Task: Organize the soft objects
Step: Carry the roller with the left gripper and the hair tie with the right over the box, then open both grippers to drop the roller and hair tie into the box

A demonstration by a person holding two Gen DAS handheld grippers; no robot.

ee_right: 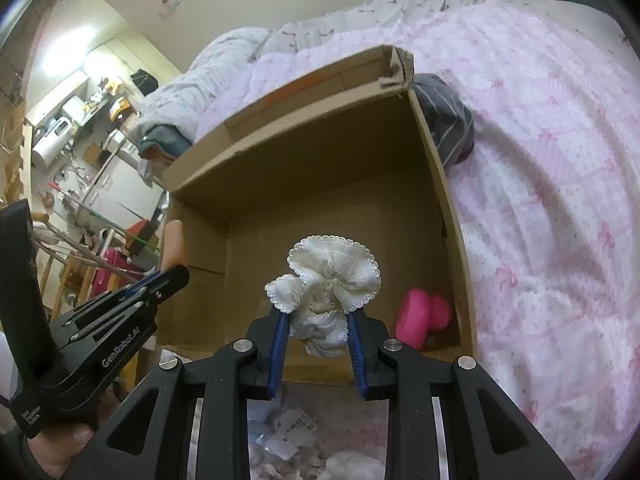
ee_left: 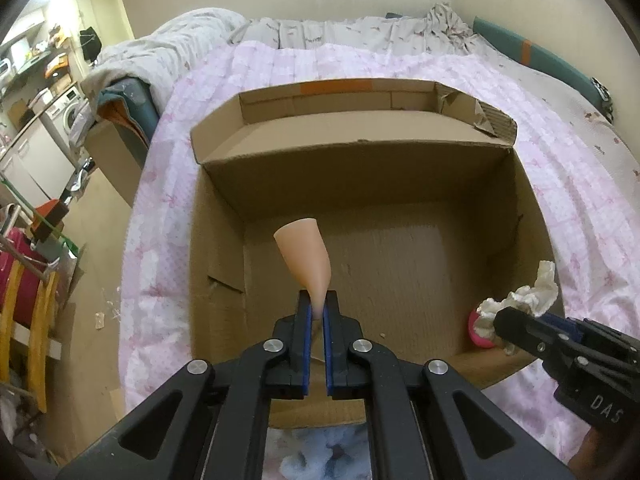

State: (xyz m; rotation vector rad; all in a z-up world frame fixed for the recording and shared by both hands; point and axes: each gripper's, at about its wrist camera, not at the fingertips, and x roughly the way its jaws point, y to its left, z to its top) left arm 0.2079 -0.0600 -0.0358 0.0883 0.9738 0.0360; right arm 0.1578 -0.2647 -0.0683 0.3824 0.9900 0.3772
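Note:
An open cardboard box (ee_left: 360,168) stands on a pink bedspread. My left gripper (ee_left: 318,304) is shut on the narrow end of a peach soft cone (ee_left: 306,256), held over the box's inside near its front left. My right gripper (ee_right: 318,312) is shut on a crumpled white lace-edged cloth (ee_right: 332,276), held over the box's front edge. That gripper also shows in the left wrist view (ee_left: 496,320) at the box's front right with the cloth (ee_left: 524,296). A pink soft object (ee_right: 424,316) lies in the box's front right corner.
A grey striped garment (ee_right: 448,120) lies on the bedspread (ee_right: 540,200) beside the box's right wall. Grey bedding (ee_left: 360,28) is bunched at the far end. Plastic packets (ee_right: 288,436) lie below my right gripper. Cluttered floor and furniture (ee_left: 40,200) are to the left.

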